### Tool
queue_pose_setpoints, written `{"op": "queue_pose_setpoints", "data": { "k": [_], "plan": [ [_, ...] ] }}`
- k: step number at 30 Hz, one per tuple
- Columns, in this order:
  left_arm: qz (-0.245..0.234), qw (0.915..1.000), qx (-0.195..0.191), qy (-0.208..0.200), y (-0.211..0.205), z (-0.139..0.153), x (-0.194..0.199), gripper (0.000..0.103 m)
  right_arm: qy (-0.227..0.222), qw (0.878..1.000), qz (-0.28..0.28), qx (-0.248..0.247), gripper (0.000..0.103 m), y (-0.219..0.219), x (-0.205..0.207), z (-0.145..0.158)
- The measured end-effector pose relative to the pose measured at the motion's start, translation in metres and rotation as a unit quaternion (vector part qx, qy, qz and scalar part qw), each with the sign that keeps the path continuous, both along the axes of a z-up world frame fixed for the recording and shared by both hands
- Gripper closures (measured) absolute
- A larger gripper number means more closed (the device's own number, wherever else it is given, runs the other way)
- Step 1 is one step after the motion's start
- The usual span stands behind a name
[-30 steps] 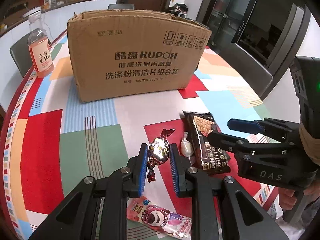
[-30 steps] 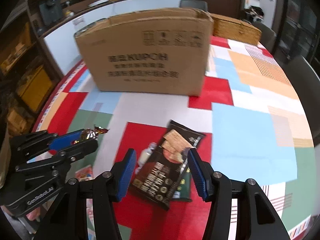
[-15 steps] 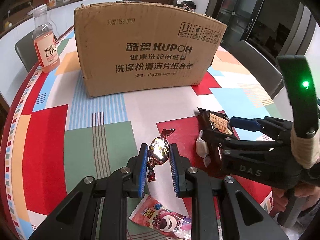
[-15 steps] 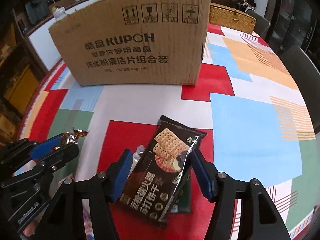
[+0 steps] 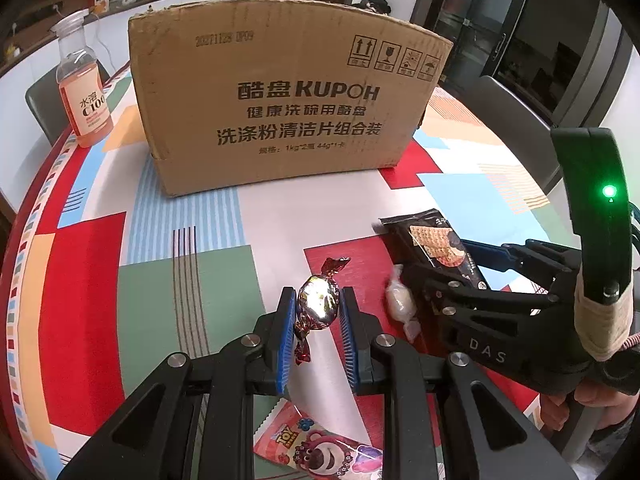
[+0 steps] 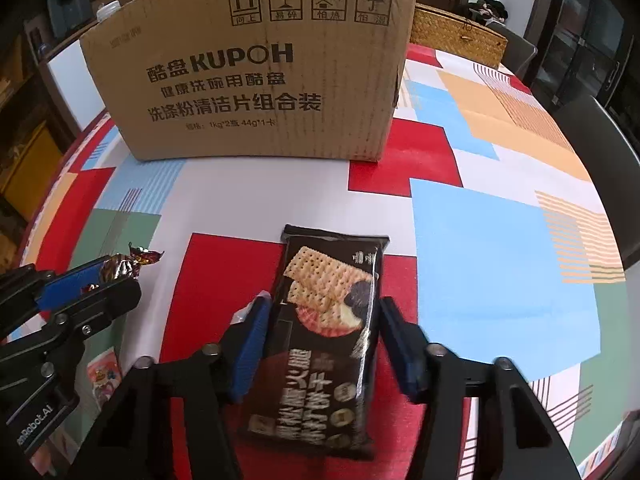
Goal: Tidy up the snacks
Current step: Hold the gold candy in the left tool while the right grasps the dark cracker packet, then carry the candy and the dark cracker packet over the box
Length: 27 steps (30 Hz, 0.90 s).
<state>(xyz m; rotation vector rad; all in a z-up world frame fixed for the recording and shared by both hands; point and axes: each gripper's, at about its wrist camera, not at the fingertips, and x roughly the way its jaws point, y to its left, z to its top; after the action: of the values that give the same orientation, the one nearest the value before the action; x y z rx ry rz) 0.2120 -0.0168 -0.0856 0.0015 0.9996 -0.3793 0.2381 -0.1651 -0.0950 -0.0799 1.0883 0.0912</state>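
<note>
My left gripper (image 5: 318, 312) is shut on a silver-and-red foil candy (image 5: 318, 304) and holds it above the table; it also shows in the right wrist view (image 6: 120, 266). My right gripper (image 6: 322, 332) is open and straddles a black cracker packet (image 6: 328, 320) that lies on the table between its blue pads, not clamped. The packet also shows in the left wrist view (image 5: 432, 240), partly hidden by the right gripper. The KUPOH cardboard box (image 5: 288, 96) stands behind, also in the right wrist view (image 6: 256, 68).
A small white wrapped candy (image 5: 398, 300) lies beside the cracker packet. A pink Toy Story bear packet (image 5: 320, 452) lies under my left gripper. A pink drink bottle (image 5: 82, 88) stands left of the box. A wicker basket (image 6: 456, 32) sits behind it.
My right gripper has moved forward and lowered around the cracker packet, now squared up with it. My left gripper still holds the foil candy and has drifted closer to the box.
</note>
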Motion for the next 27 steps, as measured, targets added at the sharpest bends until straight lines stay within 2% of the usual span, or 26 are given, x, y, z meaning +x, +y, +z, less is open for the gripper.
{"op": "queue_pose_setpoints", "data": {
  "k": [13, 27],
  "plan": [
    [0.002, 0.9998, -0.01, -0.019, -0.007, 0.024, -0.005, 0.081, -0.027, 0.999, -0.009, 0.031, 0.053, -0.017, -0.006, 0.021],
    [0.007, 0.9972, -0.024, -0.071, -0.004, 0.072, -0.005, 0.081, -0.096, 0.993, 0.002, 0.069, 0.053, -0.023, -0.008, 0.074]
  ]
}}
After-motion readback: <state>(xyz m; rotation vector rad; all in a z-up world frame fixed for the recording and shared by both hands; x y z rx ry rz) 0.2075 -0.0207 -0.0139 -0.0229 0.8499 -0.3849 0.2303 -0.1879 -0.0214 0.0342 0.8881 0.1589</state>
